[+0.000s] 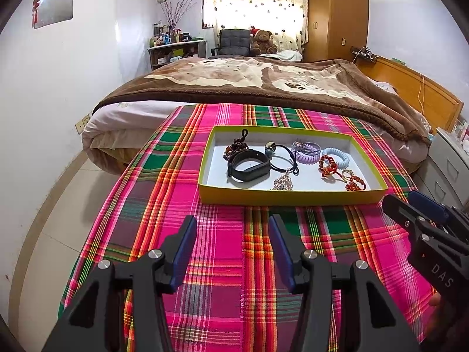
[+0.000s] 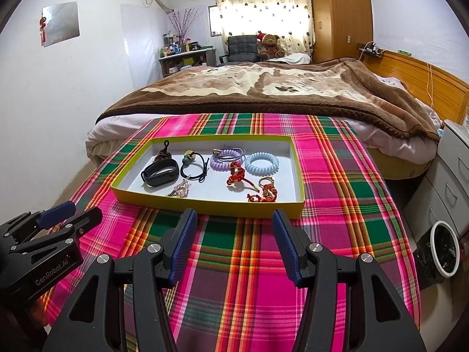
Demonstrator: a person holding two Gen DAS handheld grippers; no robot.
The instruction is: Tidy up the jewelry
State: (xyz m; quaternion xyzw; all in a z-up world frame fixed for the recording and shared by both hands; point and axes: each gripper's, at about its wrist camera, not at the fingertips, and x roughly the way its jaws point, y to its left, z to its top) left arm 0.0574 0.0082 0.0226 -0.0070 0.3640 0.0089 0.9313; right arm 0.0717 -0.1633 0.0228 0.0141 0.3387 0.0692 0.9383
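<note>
Landmark: the tray (image 1: 290, 198), a shallow yellow-rimmed box lid with a white floor, standing on the plaid cloth (image 1: 152, 176).

**Tongs**
- Left gripper (image 1: 233, 226): jaws wide apart, nothing between them. It hovers over the cloth, in front of the tray's near rim and clear of it.
- Right gripper (image 2: 234, 220): jaws wide apart, nothing held. It hovers just in front of the tray's near rim, towards its right half.

**Tray contents, left to right**
- Dark bead string (image 1: 236, 146): far-left part of the tray.
- Black band (image 1: 248, 167): in front of the bead string, touching it.
- Black hair tie (image 1: 283, 158) with two beads: right of the band, against it.
- Crystal charm (image 1: 283, 182): near rim, centre, overlapping the hair tie's loop.
- Purple coil (image 1: 307, 154): right of centre, far side. A thin ring lies across its far side.
- Blue coil (image 1: 337, 156): right of the purple coil.
- Red knot bracelet (image 1: 329, 166): in front of the blue coil, overlapping it.
- Red knot charm (image 1: 355, 182) with gold ring: near-right corner.

**Progress**
- Every piece visible lies inside the tray; none is seen on the cloth.
- Judgement: the collecting step appears done, or sorting has not begun. The pictures do not settle which.
- Remaining, if neat order is wanted: separate the overlapping pieces near the centre and right.
</note>
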